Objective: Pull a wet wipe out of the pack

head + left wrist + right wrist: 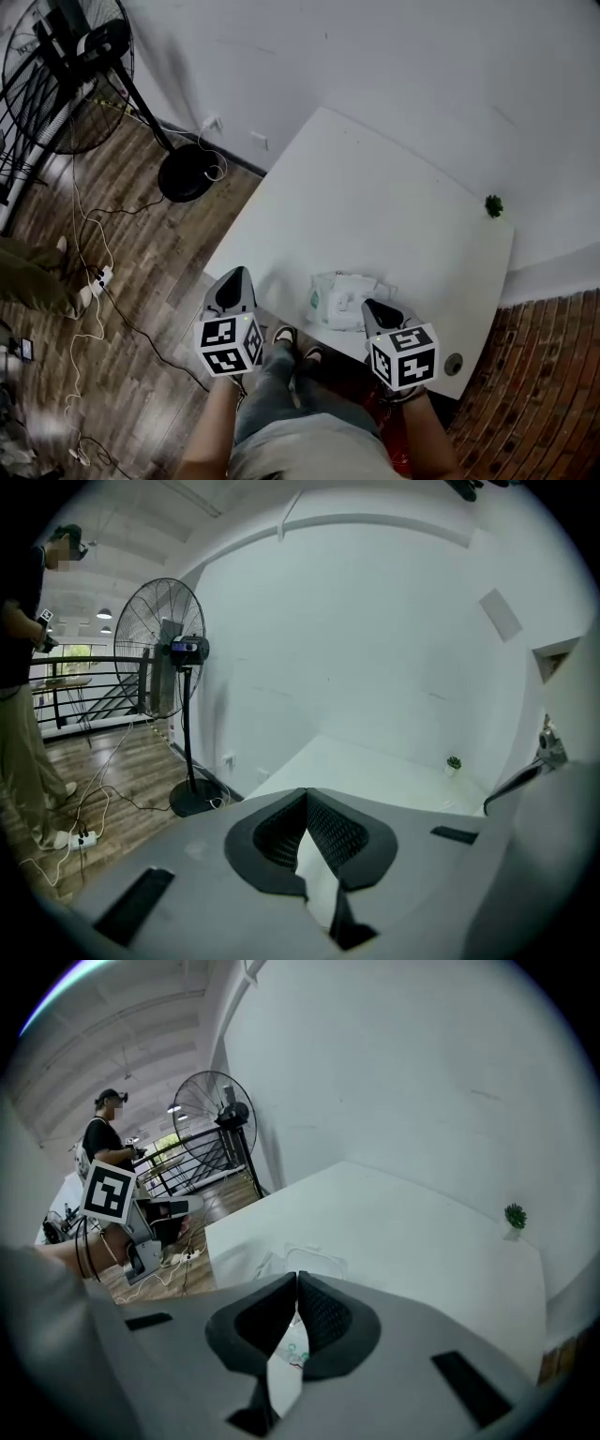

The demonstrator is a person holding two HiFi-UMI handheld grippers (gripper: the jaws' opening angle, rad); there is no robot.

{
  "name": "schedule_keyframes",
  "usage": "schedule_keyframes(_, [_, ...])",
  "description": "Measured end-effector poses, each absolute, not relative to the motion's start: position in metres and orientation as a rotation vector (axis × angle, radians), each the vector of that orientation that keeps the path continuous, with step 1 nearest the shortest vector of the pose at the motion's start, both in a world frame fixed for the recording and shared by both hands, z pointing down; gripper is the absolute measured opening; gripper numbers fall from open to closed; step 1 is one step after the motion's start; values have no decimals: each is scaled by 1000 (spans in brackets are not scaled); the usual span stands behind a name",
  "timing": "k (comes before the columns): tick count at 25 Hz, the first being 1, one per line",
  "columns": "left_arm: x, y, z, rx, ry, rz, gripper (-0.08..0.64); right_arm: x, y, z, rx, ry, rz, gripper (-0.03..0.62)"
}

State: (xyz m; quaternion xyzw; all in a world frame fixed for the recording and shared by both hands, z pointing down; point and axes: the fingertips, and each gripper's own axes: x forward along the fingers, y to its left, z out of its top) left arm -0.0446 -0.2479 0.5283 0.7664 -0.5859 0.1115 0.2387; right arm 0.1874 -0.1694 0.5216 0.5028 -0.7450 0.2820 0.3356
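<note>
White wet wipe pack (339, 300) lies on the counter (394, 197), just beside the right tongs (377, 307) and apart from the left tongs (232, 281). Both are clenched and empty. Best to pin the pack with the left and pinch one wipe with the right.

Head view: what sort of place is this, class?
Likely a workshop or studio, not a home: a big pedestal fan, a power strip lying on the wooden floor, and a plain white table.
</note>
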Motion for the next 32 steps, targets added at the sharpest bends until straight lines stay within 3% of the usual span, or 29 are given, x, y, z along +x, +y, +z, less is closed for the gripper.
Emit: schedule_keyframes(32, [25,-287,441,2371,-1503,202,0,219,-186,383,1619,-2220,593,9])
